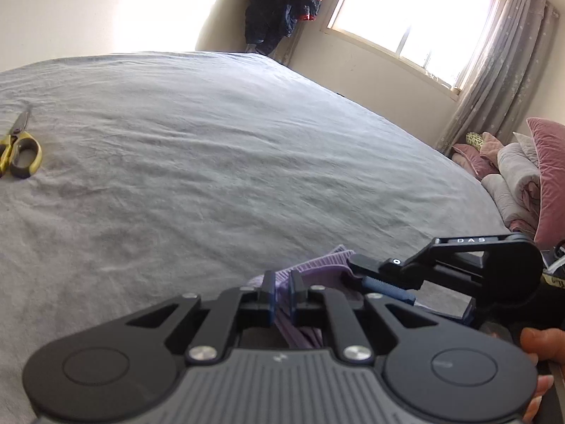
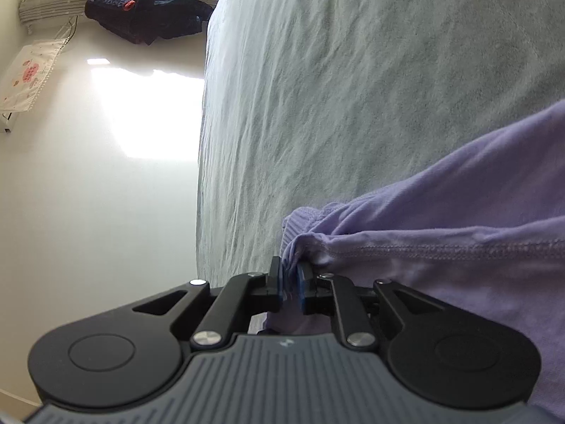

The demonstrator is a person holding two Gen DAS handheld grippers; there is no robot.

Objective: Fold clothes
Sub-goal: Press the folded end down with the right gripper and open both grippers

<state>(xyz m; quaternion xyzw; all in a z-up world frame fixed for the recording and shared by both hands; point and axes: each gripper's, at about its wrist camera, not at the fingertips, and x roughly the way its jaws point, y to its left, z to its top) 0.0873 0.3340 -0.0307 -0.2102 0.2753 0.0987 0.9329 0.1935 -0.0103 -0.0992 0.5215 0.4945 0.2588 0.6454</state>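
Observation:
A lilac garment (image 2: pixel 459 212) with a stitched hem lies bunched on the grey bedsheet (image 2: pixel 353 88). In the right wrist view, which is rolled sideways, my right gripper (image 2: pixel 289 277) is shut on a gathered ribbed edge of it. In the left wrist view my left gripper (image 1: pixel 282 284) is shut on another bunch of the same garment (image 1: pixel 328 259), low over the sheet. The right gripper (image 1: pixel 360 272) shows there too, just to the right and close by, its fingers on the same fabric. Most of the garment is hidden below the left gripper's body.
Yellow-handled scissors (image 1: pixel 19 148) lie on the sheet (image 1: pixel 212 141) at far left. Pink pillows and rolled quilts (image 1: pixel 522 176) are piled at the right. Dark clothing (image 1: pixel 282 0) hangs in the corner by a window (image 1: pixel 416 10). A person's fingers (image 1: pixel 540 346) hold the gripper body.

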